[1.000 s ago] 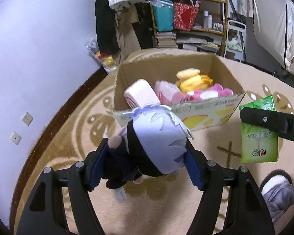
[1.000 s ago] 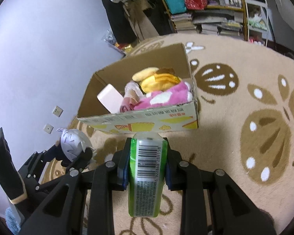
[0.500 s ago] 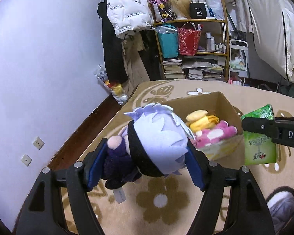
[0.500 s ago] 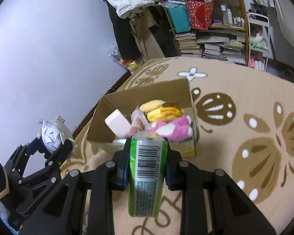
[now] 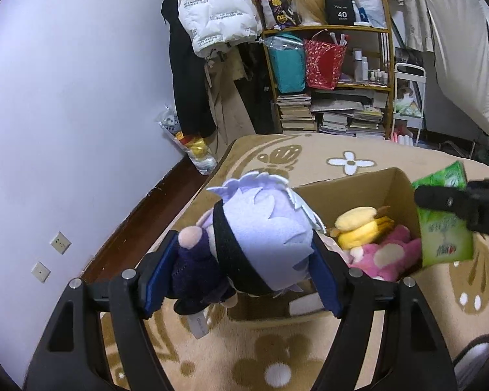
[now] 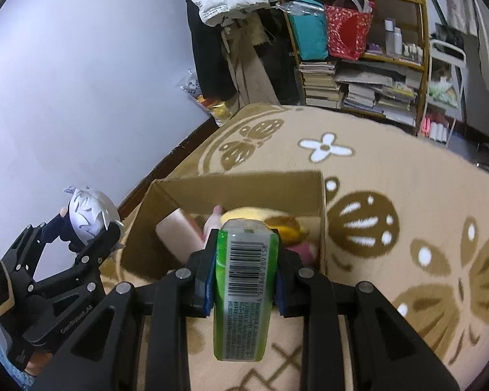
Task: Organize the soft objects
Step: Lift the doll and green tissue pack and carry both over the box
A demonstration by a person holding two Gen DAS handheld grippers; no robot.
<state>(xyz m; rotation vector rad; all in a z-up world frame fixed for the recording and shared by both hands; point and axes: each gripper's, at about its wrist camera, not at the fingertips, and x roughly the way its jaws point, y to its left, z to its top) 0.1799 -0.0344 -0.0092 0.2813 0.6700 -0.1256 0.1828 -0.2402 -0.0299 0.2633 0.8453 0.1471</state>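
A plush doll point(image 5: 260, 234) with pale lilac hair and a dark body sits sideways between the blue pads of my left gripper point(image 5: 241, 260), which is shut on it. It hangs over the near left corner of an open cardboard box point(image 5: 348, 182). My right gripper point(image 6: 246, 251) is shut on a green tissue pack point(image 6: 241, 293), barcode up, above the box's point(image 6: 238, 179) near edge. Inside lie a yellow plush point(image 5: 362, 224), a pink plush point(image 5: 388, 257) and a pink roll point(image 6: 176, 231). The right wrist view shows the doll point(image 6: 88, 215) at its left.
The box stands on a beige carpet point(image 6: 391, 169) with brown flower patterns, close to a white wall point(image 5: 65, 114). Behind are a crowded shelf point(image 5: 335, 81) with books and bags, hanging clothes point(image 5: 212, 26) and a plastic bag point(image 5: 195, 150). A grey slipper point(image 5: 472, 358) lies at the lower right.
Both grippers have risen and moved forward toward the box with their loads. The doll and the tissue pack now hang over the box's near side instead of in front of it.
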